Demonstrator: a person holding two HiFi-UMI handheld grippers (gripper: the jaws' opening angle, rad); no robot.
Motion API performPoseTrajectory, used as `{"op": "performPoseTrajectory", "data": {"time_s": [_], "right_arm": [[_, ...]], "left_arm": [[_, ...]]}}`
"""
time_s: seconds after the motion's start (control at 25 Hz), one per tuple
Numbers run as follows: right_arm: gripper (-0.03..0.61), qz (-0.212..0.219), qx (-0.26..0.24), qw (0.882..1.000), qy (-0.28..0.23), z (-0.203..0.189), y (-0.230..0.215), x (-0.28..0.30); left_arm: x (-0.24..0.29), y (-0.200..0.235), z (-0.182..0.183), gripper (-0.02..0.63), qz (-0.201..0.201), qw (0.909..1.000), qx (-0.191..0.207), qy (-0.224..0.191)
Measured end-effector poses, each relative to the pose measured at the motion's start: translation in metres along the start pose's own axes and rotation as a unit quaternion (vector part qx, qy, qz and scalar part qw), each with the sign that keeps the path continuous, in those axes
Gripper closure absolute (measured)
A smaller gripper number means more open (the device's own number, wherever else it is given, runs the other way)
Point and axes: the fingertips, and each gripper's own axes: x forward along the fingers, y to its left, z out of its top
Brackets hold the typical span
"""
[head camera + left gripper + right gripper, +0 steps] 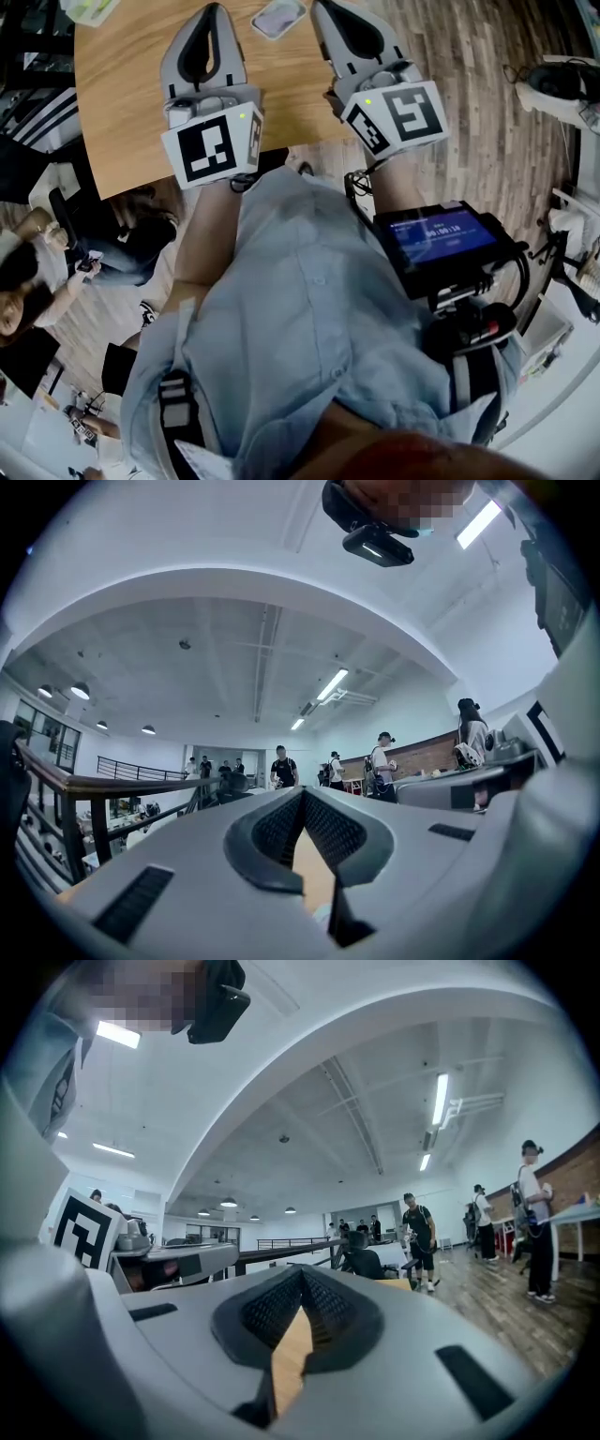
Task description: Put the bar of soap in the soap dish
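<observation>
We record left gripper [212, 9] and right gripper [326, 9] clenched empty over the table [122, 112]; confirm whether the pale tray [278, 17] ahead is already filled.

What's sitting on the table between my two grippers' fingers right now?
In the head view, a pale rounded-rectangular object lies on the wooden table between the left gripper and right gripper; soap or dish, unclear.
</observation>
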Motion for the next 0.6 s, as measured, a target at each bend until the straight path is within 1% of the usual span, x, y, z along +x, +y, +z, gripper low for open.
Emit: {"op": "performPoseTrajectory", "data": {"time_s": [0.24, 0.6], "right_arm": [[0.572, -0.002, 0.0, 1.0, -0.008, 0.001, -0.001, 0.009], [0.572, -0.006, -0.008, 1.0, -0.022, 0.015, -0.001, 0.016]], "left_arm": [[0.002, 0.002, -0.004, 0.607, -0.005, 1.0, 0.005, 0.004], [0.011, 0.003, 0.007, 0.607, -0.014, 0.9998, 0.013, -0.006]]}}
